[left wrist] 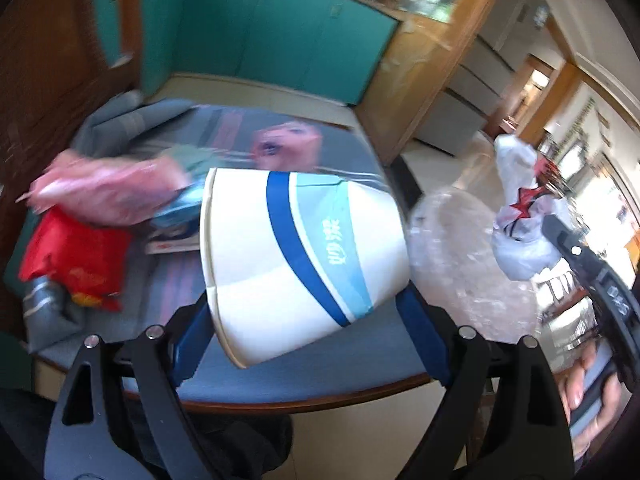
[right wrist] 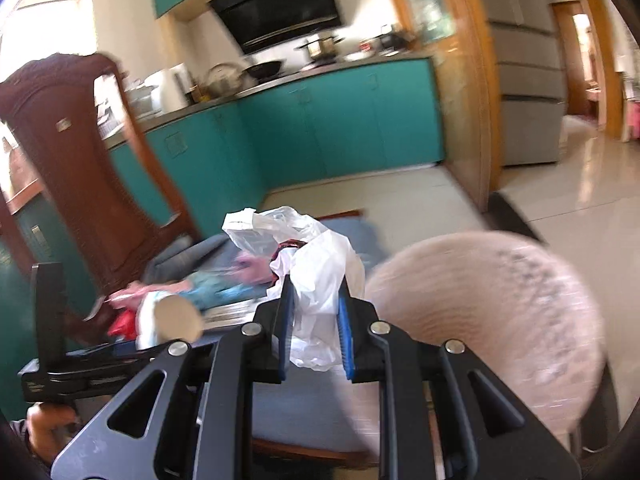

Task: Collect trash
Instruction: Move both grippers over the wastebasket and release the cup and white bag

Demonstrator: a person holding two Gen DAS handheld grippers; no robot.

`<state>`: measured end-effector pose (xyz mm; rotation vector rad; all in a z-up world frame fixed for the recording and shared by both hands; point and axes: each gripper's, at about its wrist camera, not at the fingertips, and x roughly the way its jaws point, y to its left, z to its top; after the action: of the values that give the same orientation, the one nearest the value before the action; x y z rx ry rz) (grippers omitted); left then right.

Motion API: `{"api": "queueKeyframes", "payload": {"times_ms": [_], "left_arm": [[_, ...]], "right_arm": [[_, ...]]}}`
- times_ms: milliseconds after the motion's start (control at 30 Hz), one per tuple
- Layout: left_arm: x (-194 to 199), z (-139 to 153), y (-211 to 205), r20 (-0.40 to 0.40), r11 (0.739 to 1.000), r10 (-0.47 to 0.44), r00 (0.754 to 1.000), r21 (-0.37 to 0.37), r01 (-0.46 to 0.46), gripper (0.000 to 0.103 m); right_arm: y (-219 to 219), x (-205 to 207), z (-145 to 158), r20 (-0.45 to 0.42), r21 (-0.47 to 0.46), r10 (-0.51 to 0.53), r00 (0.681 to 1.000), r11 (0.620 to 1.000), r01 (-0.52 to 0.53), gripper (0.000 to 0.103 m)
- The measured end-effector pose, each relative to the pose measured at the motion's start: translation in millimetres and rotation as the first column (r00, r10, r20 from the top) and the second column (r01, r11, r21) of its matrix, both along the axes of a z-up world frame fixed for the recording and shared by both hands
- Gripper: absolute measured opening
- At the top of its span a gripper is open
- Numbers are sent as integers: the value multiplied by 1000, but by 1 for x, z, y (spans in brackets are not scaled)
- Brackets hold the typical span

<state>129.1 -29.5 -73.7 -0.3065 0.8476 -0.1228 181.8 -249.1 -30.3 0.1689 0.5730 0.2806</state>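
Note:
My left gripper (left wrist: 308, 312) is shut on a white paper cup (left wrist: 296, 256) with blue stripes, held on its side above a blue-cushioned seat (left wrist: 304, 376). The cup also shows in the right wrist view (right wrist: 168, 320). My right gripper (right wrist: 314, 320) is shut on a crumpled white plastic bag (right wrist: 316, 272), which shows in the left wrist view (left wrist: 524, 220) at the right. A clear bin bag (left wrist: 460, 264) sits open just right of the cup; in the right wrist view it is a blurred pinkish shape (right wrist: 492, 320). A red packet (left wrist: 76, 260) and a pink wrapper (left wrist: 104, 192) lie on the seat.
A grey cloth (left wrist: 120, 120) and a printed poster (left wrist: 280, 144) lie on the seat. Teal kitchen cabinets (right wrist: 328, 124) stand behind, a dark wooden chair back (right wrist: 80, 152) at the left, a fridge (right wrist: 524, 92) and tiled floor (right wrist: 580, 188) at the right.

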Motion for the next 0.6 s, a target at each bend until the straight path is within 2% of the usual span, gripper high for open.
{"api": "queueKeyframes", "payload": {"times_ms": [67, 200, 333, 467, 533, 600], "left_arm": [[8, 2, -20, 9, 999, -42, 999, 11, 42, 86], [19, 8, -64, 28, 989, -147, 989, 8, 147, 86], [34, 14, -112, 40, 967, -253, 967, 6, 253, 86], [57, 5, -160, 5, 923, -385, 923, -8, 385, 87], [63, -3, -174, -10, 911, -413, 910, -8, 413, 90], [65, -9, -177, -18, 912, -411, 911, -1, 411, 94]], "right_arm": [[-25, 0, -8, -27, -38, -89, 996, 995, 88, 20], [-64, -7, -31, -84, -78, -204, 975, 977, 198, 20], [-93, -14, -40, -109, -62, -258, 960, 966, 252, 20], [-113, -19, -40, -104, -49, -297, 949, 955, 293, 20], [-119, -22, -41, -103, -59, -313, 944, 949, 309, 20], [-121, -22, -45, -113, -52, -318, 941, 948, 314, 20]]}}
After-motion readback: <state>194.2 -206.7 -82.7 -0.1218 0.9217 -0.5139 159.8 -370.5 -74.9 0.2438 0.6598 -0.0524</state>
